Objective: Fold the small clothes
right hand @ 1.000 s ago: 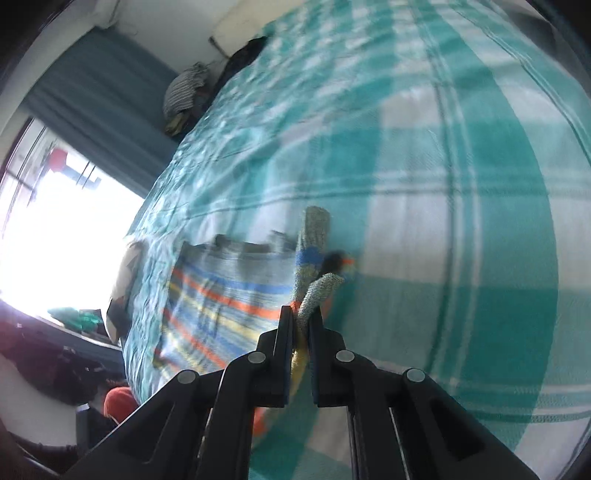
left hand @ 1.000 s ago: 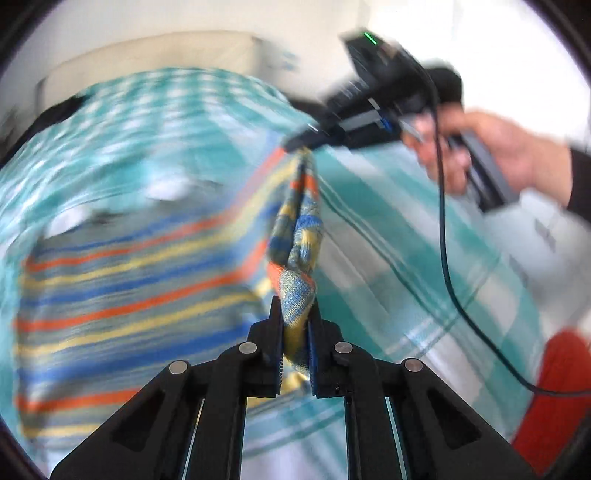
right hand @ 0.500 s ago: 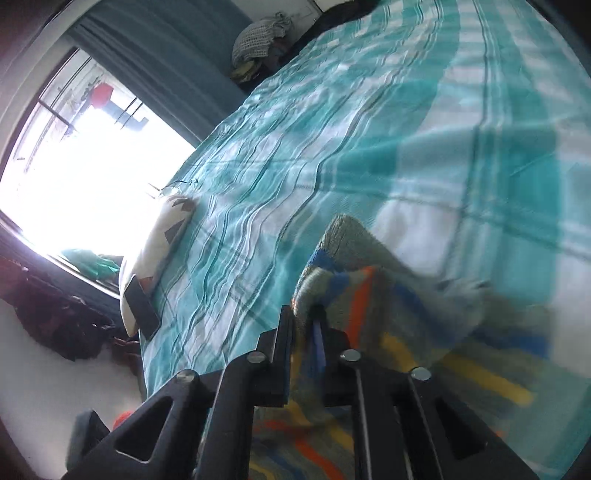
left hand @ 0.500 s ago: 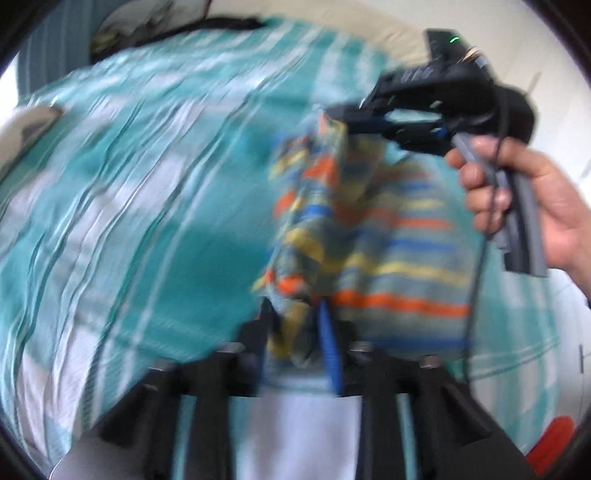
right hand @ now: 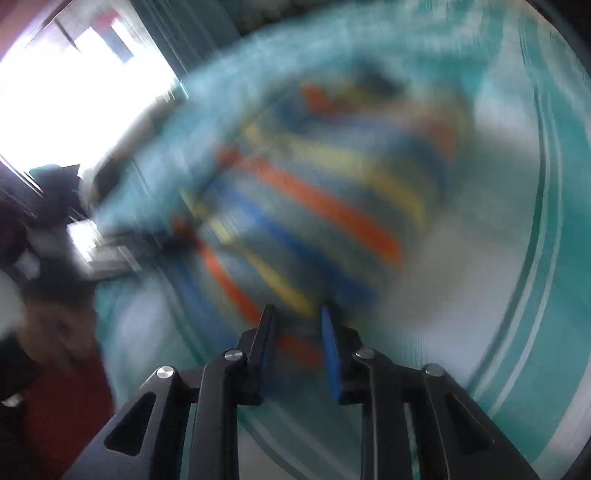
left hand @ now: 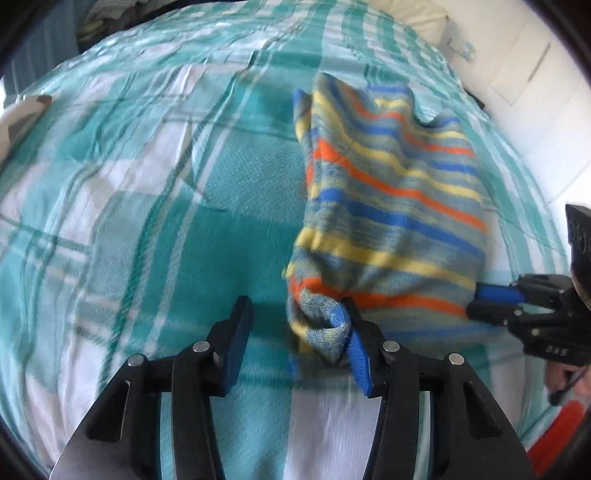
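Note:
A small knitted garment (left hand: 391,206) with blue, orange and yellow stripes lies folded over on the teal plaid bed cover (left hand: 147,184). My left gripper (left hand: 295,317) is open; a bunched corner of the garment rests against its right finger (left hand: 360,354). My right gripper (left hand: 480,301) shows at the garment's near right edge, jaws parted around the hem. In the blurred right wrist view the right gripper (right hand: 297,325) is open with the garment (right hand: 314,206) just ahead of it.
A pillow (left hand: 22,114) lies at the bed's left edge and clothes are piled at the far left corner (left hand: 103,22). A white wall (left hand: 535,92) runs along the right. A bright window (right hand: 74,74) shows in the right wrist view.
Both grippers carried the garment's edge over and down onto the bed, folding it. Both then opened and let go of the cloth. The right wrist view is swinging fast.

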`<state>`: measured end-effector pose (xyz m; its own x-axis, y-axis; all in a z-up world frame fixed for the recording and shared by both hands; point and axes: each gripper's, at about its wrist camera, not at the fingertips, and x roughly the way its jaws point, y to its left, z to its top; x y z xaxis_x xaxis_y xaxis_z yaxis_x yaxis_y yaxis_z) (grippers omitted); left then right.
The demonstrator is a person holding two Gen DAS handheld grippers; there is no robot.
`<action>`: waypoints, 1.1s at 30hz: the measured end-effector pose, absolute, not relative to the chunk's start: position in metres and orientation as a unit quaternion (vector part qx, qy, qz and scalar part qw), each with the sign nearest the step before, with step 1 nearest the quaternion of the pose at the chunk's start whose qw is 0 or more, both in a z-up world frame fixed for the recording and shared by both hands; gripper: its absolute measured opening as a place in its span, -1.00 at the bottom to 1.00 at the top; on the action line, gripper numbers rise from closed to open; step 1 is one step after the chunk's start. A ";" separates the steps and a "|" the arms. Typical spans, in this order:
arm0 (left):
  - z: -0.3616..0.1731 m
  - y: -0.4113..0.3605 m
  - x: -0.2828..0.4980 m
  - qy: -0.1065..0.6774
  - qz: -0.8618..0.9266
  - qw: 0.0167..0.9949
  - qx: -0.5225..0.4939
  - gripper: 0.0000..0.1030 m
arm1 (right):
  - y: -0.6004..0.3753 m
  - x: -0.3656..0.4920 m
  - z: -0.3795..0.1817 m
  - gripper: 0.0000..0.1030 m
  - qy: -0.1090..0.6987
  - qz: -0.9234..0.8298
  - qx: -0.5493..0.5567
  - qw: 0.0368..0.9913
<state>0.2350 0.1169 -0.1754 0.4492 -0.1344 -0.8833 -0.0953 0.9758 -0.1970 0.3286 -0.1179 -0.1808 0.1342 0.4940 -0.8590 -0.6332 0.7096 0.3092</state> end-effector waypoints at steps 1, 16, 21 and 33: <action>-0.165 0.118 0.232 0.520 -0.010 0.849 -0.097 0.17 | -0.126 0.325 -0.174 -0.58 0.525 0.377 -0.052 0.762; -0.163 0.157 0.366 0.502 0.049 0.852 -0.144 0.29 | -0.117 0.465 -0.169 -0.48 0.510 0.284 0.009 0.812; -0.152 0.165 0.323 0.486 -0.057 0.855 -0.171 0.81 | -0.165 0.408 -0.128 0.47 0.442 0.309 0.092 0.837; -0.140 0.107 0.344 0.503 -0.099 0.850 -0.125 -0.74 | -0.106 0.411 -0.159 -0.58 0.474 0.328 0.171 0.799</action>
